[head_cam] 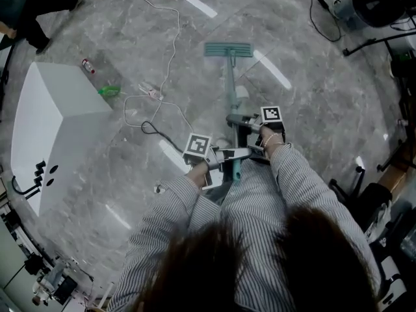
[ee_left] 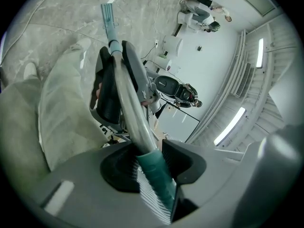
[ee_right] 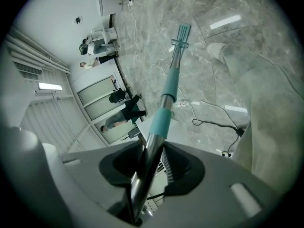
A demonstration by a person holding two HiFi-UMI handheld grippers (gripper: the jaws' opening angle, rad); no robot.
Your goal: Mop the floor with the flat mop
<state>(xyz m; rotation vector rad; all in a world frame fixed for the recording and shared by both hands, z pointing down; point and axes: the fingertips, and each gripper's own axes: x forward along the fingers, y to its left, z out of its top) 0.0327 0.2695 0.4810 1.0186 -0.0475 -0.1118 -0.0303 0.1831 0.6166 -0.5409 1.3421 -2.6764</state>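
Both arms in striped sleeves, elbows bent, forearms out in front of the torso, hands close together. Left gripper (head_cam: 229, 155) sits nearer the body, jaws clamped on the teal end of the mop handle (head_cam: 231, 86). Right gripper (head_cam: 236, 120) is further out along the shaft, jaws closed on bare metal. The grippers come in from opposite sides, pointing inward.
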